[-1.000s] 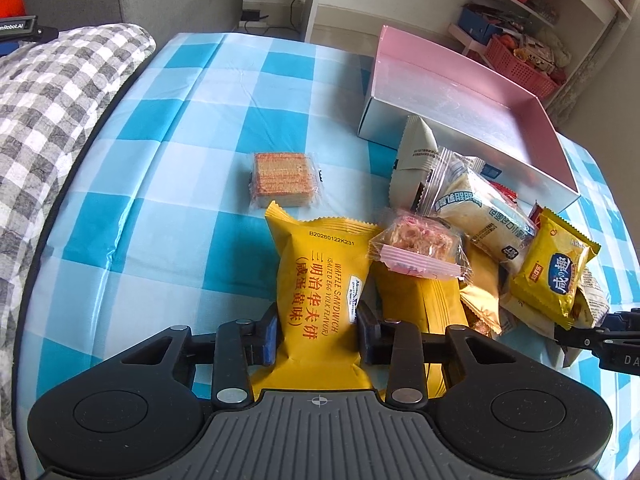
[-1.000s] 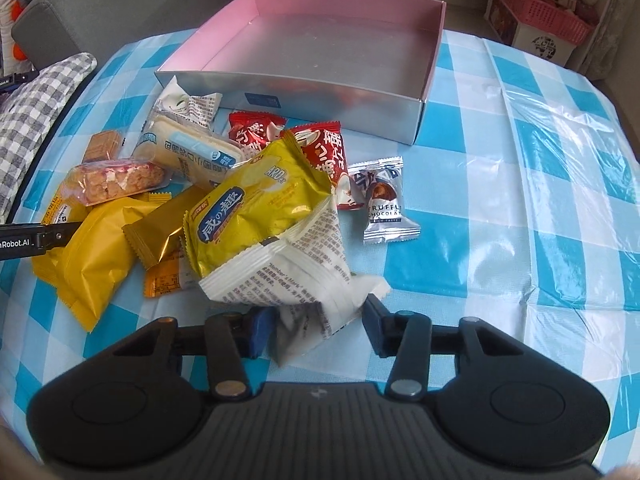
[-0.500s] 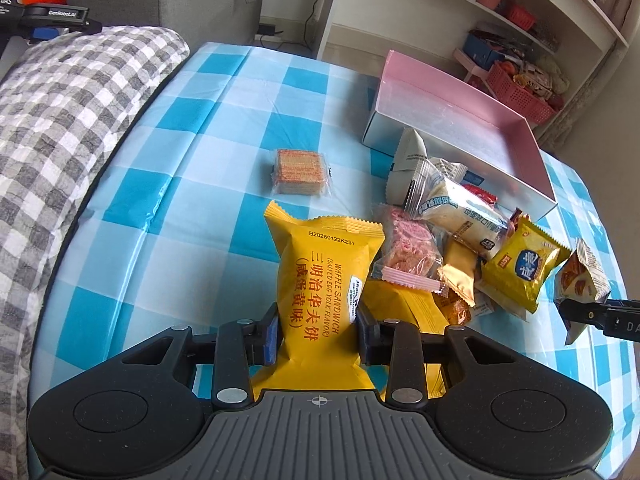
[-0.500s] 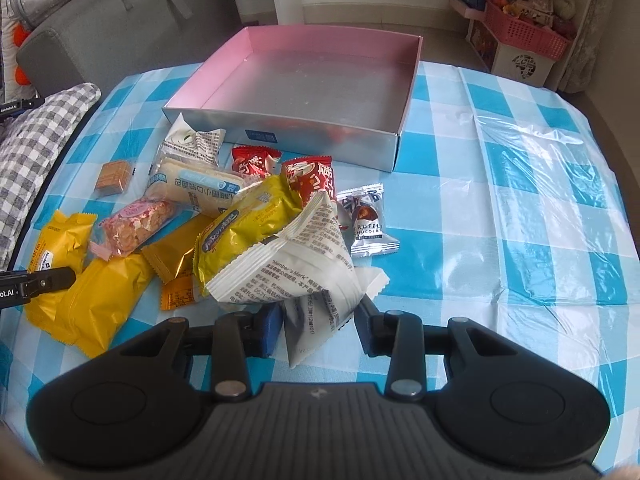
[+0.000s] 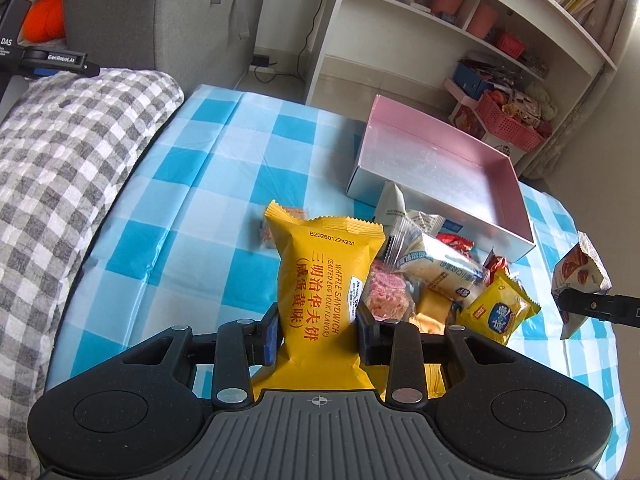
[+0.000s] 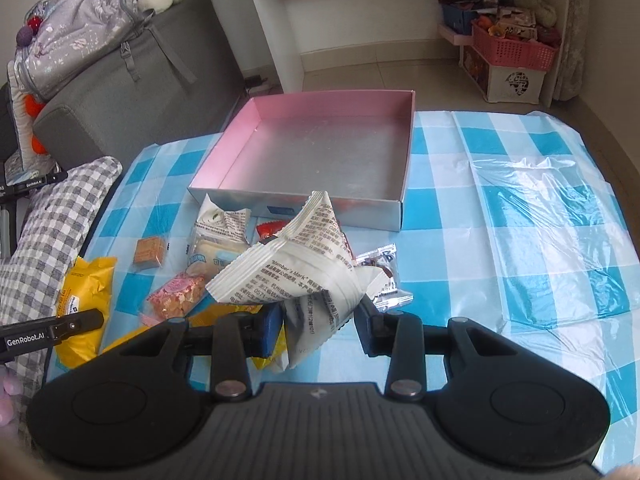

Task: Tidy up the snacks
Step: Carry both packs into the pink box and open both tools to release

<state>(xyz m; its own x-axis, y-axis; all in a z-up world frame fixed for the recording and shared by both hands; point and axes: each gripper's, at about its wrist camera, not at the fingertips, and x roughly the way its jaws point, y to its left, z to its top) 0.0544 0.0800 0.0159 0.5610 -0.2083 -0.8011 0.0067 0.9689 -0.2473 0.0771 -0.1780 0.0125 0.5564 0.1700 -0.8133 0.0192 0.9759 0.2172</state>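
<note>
The left gripper (image 5: 318,330) was clamped on the yellow waffle sandwich pack (image 5: 325,280), and the right gripper (image 6: 318,326) was clamped on the white printed snack bag (image 6: 296,272). Both packs hung clear above the snack pile (image 5: 436,276) on the blue checked tablecloth (image 5: 224,184). The pink box (image 6: 320,152) lay beyond the pile with open cloth on its right. Compared with a second before, both grippers had risen, lifting their packs off the cloth, with more room visible behind.
</note>
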